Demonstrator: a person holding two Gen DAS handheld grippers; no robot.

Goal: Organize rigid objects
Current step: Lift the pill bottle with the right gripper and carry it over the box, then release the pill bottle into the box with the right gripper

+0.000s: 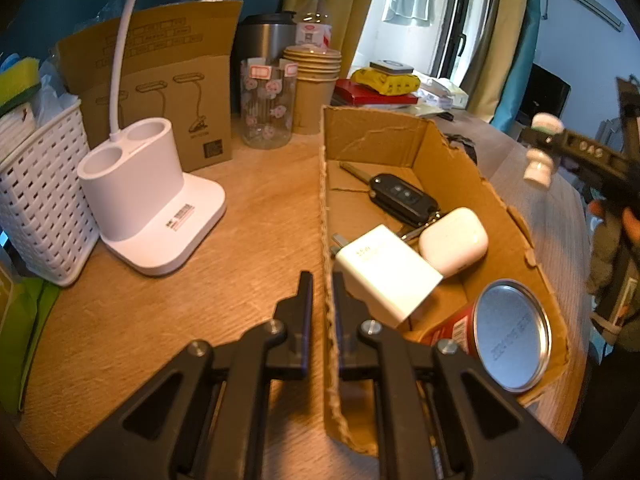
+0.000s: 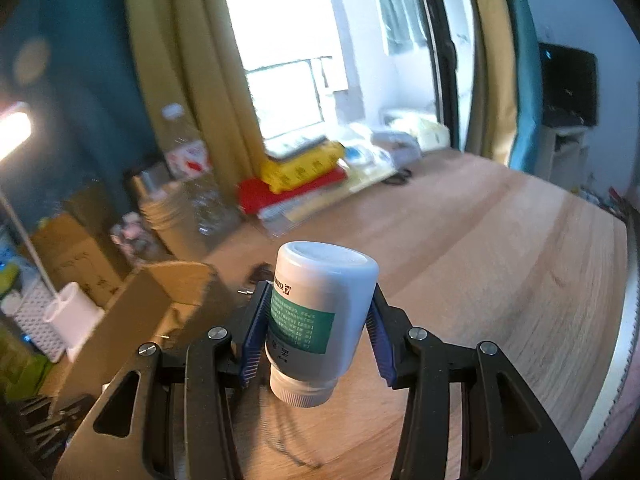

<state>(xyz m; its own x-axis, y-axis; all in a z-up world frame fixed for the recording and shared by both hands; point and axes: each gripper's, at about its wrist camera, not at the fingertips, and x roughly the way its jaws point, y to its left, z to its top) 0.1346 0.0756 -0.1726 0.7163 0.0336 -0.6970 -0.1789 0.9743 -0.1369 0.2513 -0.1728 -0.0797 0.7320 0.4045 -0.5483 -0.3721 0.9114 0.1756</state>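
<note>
The right claw (image 2: 316, 332) clamps a white pill bottle (image 2: 320, 312) upside down, cap towards the bench (image 2: 500, 240), with the cardboard box (image 2: 160, 292) off to its left. The left claw (image 1: 322, 300) is pinched shut on the box's near wall. Carry the bottle over the wall and lower it into the free gap beyond the red can (image 1: 496, 332), beside the charger (image 1: 384, 272), before letting go.

A lived-in room at home: a wooden desk (image 1: 248, 184) crowded with a white desk lamp (image 1: 152, 208), a woven basket (image 1: 40, 200) at nine o'clock, stacked paper cups (image 1: 314, 80) and a water bottle (image 1: 314, 16) at twelve, mustard curtains (image 2: 192, 80) framing a bright window (image 2: 280, 48) beyond.
</note>
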